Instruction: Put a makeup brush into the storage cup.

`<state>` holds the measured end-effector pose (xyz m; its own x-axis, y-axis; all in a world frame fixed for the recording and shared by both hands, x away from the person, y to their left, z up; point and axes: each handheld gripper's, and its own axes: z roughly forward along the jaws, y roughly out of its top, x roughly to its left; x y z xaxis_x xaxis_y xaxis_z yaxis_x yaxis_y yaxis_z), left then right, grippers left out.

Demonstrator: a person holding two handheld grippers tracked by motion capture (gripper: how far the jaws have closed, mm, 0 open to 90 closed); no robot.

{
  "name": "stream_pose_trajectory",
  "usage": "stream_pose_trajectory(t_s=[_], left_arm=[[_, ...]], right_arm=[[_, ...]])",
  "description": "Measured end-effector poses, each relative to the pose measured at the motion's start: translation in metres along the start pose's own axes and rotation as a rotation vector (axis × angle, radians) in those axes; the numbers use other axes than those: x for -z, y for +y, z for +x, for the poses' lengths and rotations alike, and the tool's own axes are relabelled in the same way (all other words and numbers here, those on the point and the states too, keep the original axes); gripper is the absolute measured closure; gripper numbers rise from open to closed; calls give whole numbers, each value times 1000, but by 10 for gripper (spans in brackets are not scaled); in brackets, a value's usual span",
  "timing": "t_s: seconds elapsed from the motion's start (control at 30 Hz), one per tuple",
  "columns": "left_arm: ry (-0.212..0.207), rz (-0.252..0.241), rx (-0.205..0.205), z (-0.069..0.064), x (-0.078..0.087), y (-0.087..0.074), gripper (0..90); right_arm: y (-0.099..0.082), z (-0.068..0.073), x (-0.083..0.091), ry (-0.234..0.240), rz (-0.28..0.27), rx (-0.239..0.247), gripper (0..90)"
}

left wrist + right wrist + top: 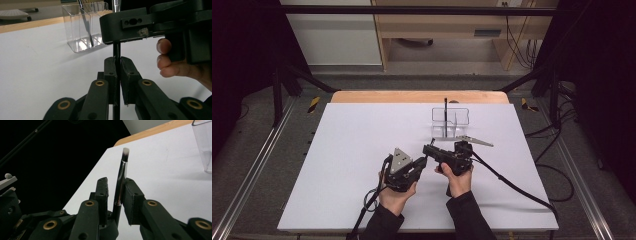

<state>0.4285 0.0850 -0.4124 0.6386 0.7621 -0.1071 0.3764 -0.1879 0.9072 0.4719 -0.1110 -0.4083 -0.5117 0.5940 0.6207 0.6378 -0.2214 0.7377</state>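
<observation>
A slim make-up brush [121, 177], with a black handle, a shiny ferrule and a white-tipped tuft, stands nearly upright between the two grippers. My left gripper [117, 67] is shut on its thin black handle [116, 51]. My right gripper [117, 187] has the ferrule between its jaws; the brush rests against one pad, and a narrow gap shows at the other. In the high view the left gripper [424, 160] and the right gripper [427, 149] meet tip to tip at the near middle of the white table top [352, 150].
A clear plastic organizer [450, 121] with compartments stands just beyond the grippers, with another dark brush [445, 112] upright in it. It is also in the left gripper view, as the organizer [85, 32]. Cables trail off the front and right of the table. Dark frame posts flank the sides.
</observation>
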Motion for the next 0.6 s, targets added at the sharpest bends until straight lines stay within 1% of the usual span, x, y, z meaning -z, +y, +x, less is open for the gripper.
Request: stream_pose_trajectory(t_s=[0.17,0.27,0.43,0.6], left_arm=[[-2,-1,0,0,0,0,834],[-3,1,1,1,0,0,834],[-6,3,3,1,1,0,833],[-18,8,1,2,0,1,827]], right_arm=[[0,0,0,1,-2,-7,827],[0,0,0,-3,1,-17,834],[-1,1,0,0,-1,-19,837],[-1,0,0,0,-8,4,839]])
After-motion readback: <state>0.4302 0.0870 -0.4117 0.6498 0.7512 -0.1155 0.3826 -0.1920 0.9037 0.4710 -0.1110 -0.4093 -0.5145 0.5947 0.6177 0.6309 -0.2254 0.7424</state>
